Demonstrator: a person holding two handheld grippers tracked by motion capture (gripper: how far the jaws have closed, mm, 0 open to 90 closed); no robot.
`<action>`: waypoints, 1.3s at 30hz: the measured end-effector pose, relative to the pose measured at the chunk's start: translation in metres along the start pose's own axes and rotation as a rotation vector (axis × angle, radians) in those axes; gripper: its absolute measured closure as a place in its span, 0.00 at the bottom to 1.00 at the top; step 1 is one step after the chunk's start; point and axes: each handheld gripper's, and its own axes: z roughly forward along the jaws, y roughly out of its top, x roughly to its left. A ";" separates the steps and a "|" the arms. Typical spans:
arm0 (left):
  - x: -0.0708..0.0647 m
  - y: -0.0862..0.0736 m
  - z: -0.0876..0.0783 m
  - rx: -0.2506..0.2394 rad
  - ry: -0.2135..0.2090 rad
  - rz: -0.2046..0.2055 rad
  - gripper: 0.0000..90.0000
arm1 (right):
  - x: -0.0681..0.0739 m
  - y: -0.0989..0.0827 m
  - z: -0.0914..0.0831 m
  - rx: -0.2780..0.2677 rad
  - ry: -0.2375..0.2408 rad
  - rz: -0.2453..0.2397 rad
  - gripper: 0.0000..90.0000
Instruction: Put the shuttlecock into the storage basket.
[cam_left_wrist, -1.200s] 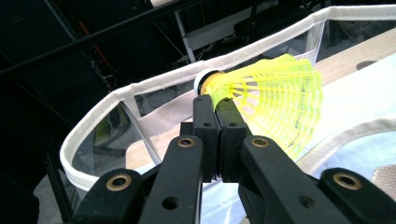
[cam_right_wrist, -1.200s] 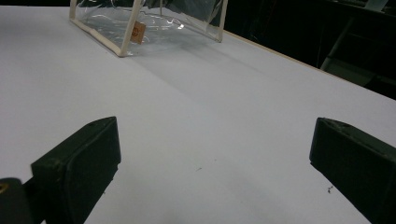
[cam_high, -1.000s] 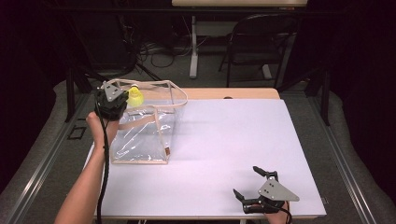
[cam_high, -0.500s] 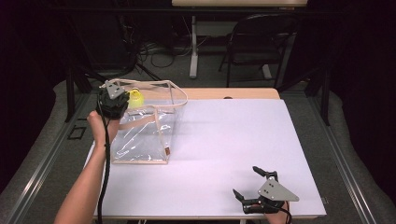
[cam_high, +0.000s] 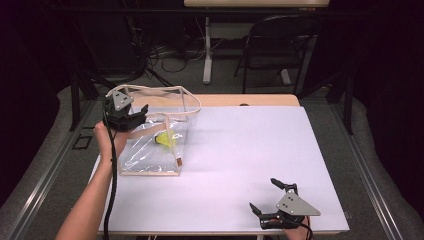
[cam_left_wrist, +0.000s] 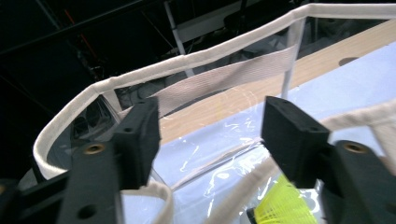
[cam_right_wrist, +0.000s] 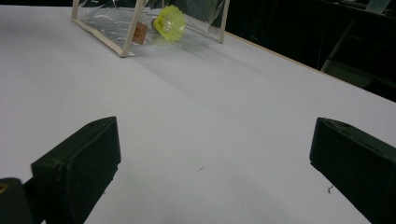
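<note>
While both grippers' jaws stand empty, left gripper (cam_high: 131, 114) just opening, one shuttlecock (cam_high: 165, 139) lies inside one clear bag (cam_high: 150, 160).

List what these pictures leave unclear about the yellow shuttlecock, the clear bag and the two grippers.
- Shuttlecock: high view, small, seen through glare on the clear bag; whether it has settled on the bottom is unclear.
- Shuttlecock, left gripper view: cut off by the bottom edge and one jaw.
- Bag label: right gripper view, too small to read.
- Right gripper: high view, the holding hand is cut off by the bottom edge.
- Left gripper: jaws just opened, nothing between them.
</note>
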 end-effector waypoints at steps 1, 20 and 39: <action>0.000 -0.001 -0.002 -0.008 -0.008 -0.003 0.34 | 0.000 0.000 0.000 0.000 0.000 0.000 0.02; -0.017 -0.016 -0.031 -0.073 -0.088 -0.005 0.01 | 0.000 0.000 -0.001 0.000 0.001 0.000 0.02; -0.033 -0.045 -0.053 -0.099 -0.153 0.033 0.00 | 0.001 0.000 0.001 0.003 0.005 -0.002 0.02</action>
